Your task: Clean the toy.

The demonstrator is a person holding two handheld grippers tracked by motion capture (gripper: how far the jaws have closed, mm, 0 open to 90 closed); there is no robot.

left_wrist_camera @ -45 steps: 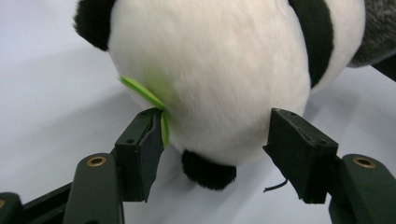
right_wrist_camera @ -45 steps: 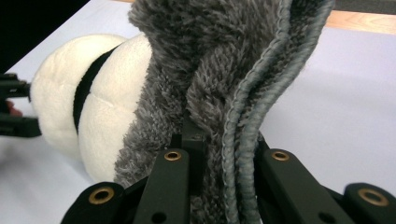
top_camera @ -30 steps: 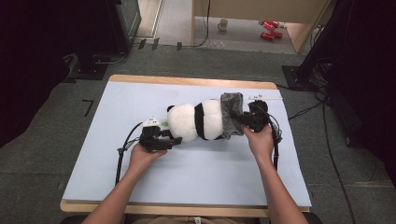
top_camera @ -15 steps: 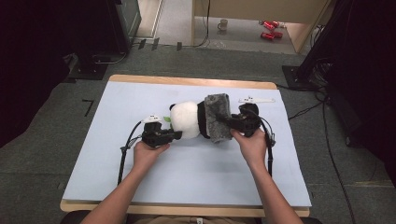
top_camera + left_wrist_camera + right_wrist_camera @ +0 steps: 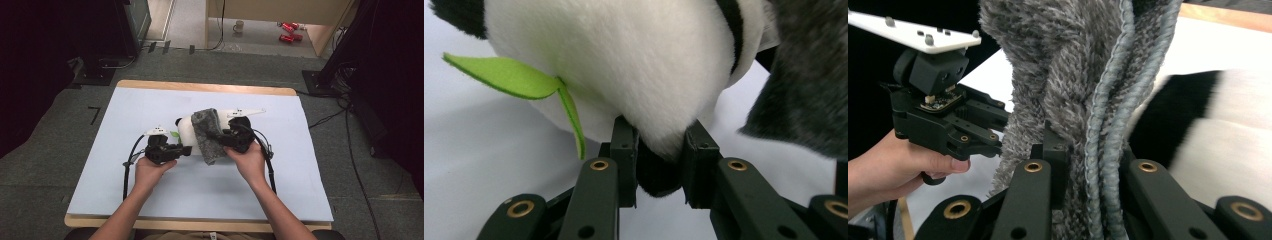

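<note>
Currently your left tongs (image 5: pixel 659 150), jaws just closing, pinch the black-and-white plush panda (image 5: pixel 184 131) mid-surface; right tongs (image 5: pixel 1088 155) are clamped on the fuzzy grey knitted cloth (image 5: pixel 207 134) draped over it. Both are soft, light, squashy: grip cloth by the corded hem.

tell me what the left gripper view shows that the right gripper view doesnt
Left gripper view: the green felt leaf on the plush panda, and the left gripper pinching a dark tip of the panda's plush. Its jaws have just been closing.

Right gripper view: the right gripper clamped on the grey fuzzy cloth's blue corded edge, plus the hand holding the other gripper.

Both: the panda's black and white plush, the grey cloth and the pale blue tabletop.
</note>
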